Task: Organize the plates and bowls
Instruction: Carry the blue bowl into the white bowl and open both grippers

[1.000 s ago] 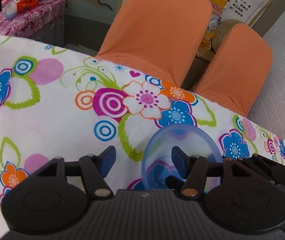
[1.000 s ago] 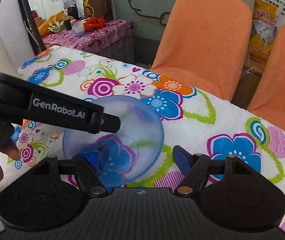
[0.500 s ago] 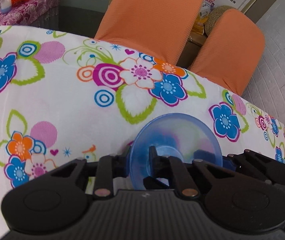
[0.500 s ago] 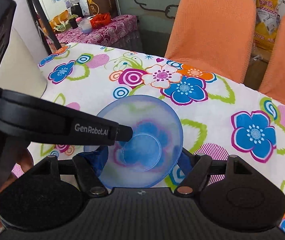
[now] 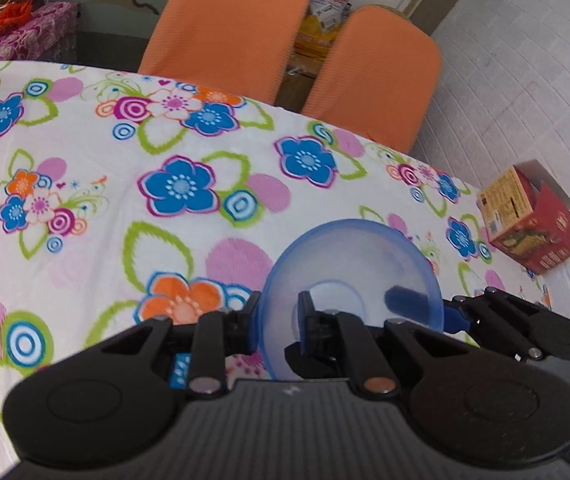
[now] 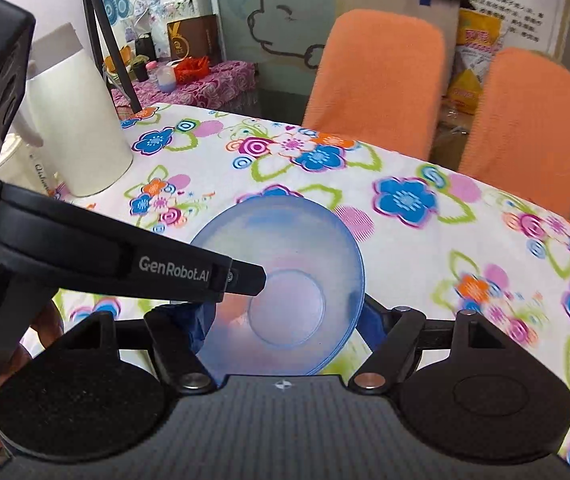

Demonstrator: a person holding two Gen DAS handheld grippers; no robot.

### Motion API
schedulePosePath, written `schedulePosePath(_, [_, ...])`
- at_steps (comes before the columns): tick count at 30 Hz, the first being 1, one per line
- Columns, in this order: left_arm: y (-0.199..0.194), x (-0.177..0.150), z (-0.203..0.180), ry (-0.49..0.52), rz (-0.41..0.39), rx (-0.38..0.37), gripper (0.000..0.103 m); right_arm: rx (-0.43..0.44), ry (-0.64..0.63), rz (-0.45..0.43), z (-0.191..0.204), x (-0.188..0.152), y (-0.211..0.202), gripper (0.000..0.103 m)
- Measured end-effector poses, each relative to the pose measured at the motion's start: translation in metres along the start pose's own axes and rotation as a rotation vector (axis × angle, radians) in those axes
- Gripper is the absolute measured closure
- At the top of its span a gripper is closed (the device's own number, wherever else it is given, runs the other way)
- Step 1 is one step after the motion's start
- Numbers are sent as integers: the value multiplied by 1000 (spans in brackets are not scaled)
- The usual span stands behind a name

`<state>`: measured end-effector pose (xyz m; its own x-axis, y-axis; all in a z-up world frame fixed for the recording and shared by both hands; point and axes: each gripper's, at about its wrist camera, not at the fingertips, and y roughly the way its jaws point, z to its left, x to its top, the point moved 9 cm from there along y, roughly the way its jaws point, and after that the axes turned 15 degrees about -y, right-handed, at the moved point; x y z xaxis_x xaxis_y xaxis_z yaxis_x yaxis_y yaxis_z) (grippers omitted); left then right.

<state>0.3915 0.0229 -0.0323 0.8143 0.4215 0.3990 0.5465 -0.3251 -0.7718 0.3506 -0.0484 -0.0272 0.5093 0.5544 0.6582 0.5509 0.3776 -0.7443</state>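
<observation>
The left gripper [image 5: 279, 316] pinches the rim of the translucent blue bowl [image 5: 351, 280], tilted on edge above the floral tablecloth [image 5: 125, 184]. The right gripper [image 6: 285, 320] brackets the same bowl; whether its fingers actually press it is hard to tell. Opposing pulls could twist the thin rim free. The bowl is empty.

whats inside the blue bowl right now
The blue bowl holds no food or dishes. One finger of the left tool reaches inside over the rim. The floral tablecloth shows blurred through its wall; what lies under its near edge is hidden.
</observation>
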Motion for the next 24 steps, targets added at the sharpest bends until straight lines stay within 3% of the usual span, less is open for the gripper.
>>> schedulePosePath(6, [-9,-80,-51,110,64,-40,97,-61,75,11,-9,-70,-62,42])
schedulePosePath(12, [-6,-146,-81,213,117,-36,97,-83,165,33,-14,-128,-94,42])
schedulePosePath(22, [7,-174,-78,271,132,12,94,-41,217,12,-8,-164,-97,44])
schedulePosePath(24, [8,-172,-78,275,120,12,82,-55,217,10,-12,-165,-100,44])
